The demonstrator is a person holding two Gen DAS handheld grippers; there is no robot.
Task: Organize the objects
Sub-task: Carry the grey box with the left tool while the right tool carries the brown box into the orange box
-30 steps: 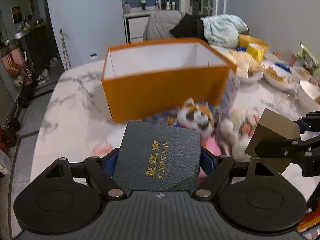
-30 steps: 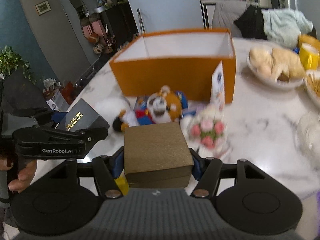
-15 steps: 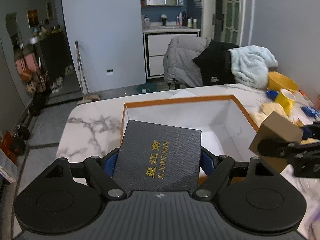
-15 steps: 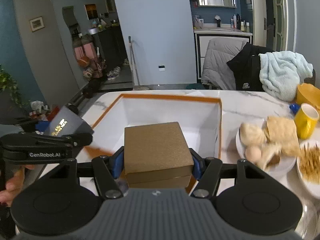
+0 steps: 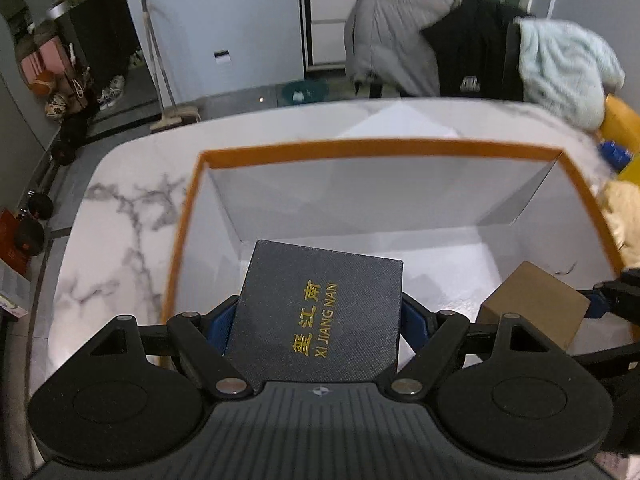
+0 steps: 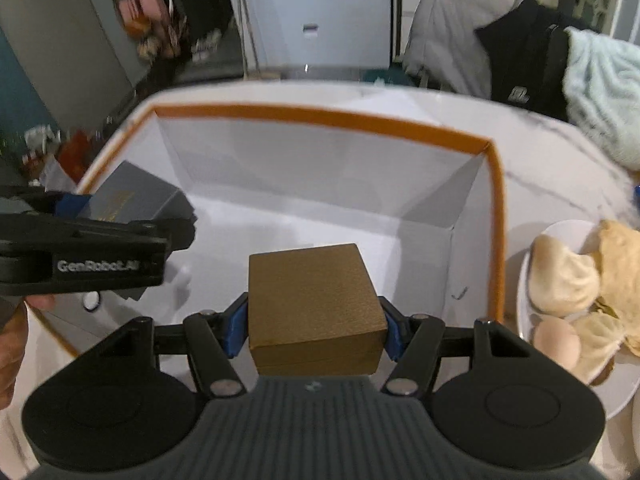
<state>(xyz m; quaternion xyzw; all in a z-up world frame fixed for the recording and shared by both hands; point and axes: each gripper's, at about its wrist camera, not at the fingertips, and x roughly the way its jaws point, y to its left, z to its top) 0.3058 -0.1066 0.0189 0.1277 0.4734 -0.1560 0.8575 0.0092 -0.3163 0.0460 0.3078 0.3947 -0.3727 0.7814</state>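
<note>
**Blue pads, two boxes, one big orange carton**

Blue pads on the left gripper point(image 5: 318, 320) were clamped against both sides of a dark textured box point(image 5: 320, 316) with gold "XI JIANG NAN" lettering, so those jaws were gripping it pretty wide. The right gripper point(image 6: 314, 328) was doing the same with a gold-brown box point(image 6: 312, 304), squeezed between its blue pads point(image 6: 236, 328).

Both boxes hung over the white inside of the orange-rimmed carton point(image 5: 384, 146), dark one toward its left wall, gold one toward the right. Couldn't tell whether either was touching the bottom.

From the left wrist view you could see the gold-brown box off to the right, and from the right wrist view the dark one off to the left with a bit of hand point(image 6: 12, 344) below it.

The carton sat on a white marble table point(image 5: 120, 216). A plate of buns and an egg point(image 6: 568, 296) was just right of it, and jackets plus a pale blue towel point(image 5: 560, 68) were draped on chairs behind.
</note>
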